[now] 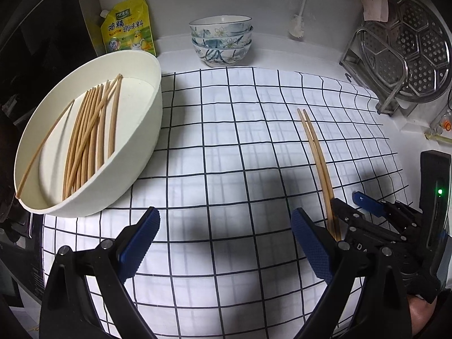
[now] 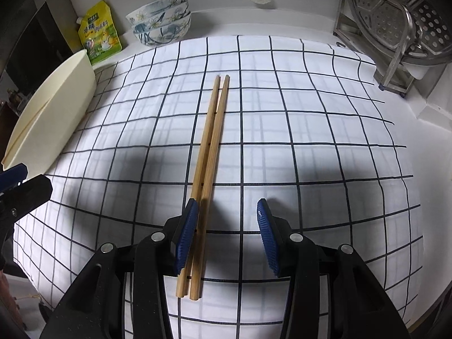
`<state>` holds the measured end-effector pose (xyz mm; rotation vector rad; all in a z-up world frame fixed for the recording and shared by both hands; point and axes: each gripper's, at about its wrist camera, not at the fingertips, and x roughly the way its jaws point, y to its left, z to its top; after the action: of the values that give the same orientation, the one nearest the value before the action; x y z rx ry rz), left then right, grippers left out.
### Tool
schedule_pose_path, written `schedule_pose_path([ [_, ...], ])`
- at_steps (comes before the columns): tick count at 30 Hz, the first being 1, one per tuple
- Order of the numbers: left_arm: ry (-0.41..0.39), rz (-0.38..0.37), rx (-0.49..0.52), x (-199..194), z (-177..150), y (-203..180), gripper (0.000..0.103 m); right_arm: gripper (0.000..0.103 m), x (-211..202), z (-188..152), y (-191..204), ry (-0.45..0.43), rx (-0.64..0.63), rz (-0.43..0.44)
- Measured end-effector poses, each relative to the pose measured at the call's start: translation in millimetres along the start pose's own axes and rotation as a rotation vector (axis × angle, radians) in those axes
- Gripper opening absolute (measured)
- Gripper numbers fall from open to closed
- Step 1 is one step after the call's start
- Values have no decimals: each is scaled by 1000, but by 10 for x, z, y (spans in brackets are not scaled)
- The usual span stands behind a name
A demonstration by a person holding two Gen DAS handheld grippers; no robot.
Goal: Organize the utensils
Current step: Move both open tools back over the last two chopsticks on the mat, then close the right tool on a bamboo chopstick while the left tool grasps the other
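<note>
The left wrist view looks into the white bowl (image 1: 93,141) at the far left of the desk (image 1: 175,53), where a bundle of loose chopsticks (image 1: 90,130) lies fanned across its floor; the right wrist view catches only that bowl's outer wall and rim. The right wrist view shows the pair of chopsticks (image 2: 207,152) in full, lying side by side on the checked cloth (image 2: 310,141), their near ends between the right tongs (image 2: 226,237). The left pad touches the pair while the right pad stands apart from it, so the right tongs are parted and not clamped. In the left wrist view the pair's near ends vanish behind the right tongs. The left tongs (image 1: 223,243) are spread wide over bare cloth with nothing between them. At the far left stands a yellow pouch (image 1: 127,25) printed with large Chinese characters reading 鸡精调味料; its smaller print is too fine to read. Beside it sit stacked floral bowls (image 1: 221,39). A perforated steamer tray (image 1: 412,45) leans in a metal rack (image 1: 367,65) at the far right, cut off by the frame edge. White letters on the right tongs' body are partly hidden.
</note>
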<state>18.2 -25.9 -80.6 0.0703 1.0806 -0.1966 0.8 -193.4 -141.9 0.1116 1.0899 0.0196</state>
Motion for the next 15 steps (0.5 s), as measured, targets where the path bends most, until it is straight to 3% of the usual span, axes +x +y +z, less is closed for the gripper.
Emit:
schedule_pose_path([
  [4, 5, 1, 3, 36, -13, -49, 92, 36, 32, -28, 24, -2, -20, -2],
  [7, 11, -5, 7, 86, -24, -114, 92, 19, 23, -49, 35, -12, -47, -16],
  [8, 11, -8, 9, 103, -28, -136, 92, 9, 21, -49, 21, -12, -50, -8],
  [15, 14, -45, 37, 312, -65, -418, 92, 6, -27, -90, -191, -13, -14, 9],
])
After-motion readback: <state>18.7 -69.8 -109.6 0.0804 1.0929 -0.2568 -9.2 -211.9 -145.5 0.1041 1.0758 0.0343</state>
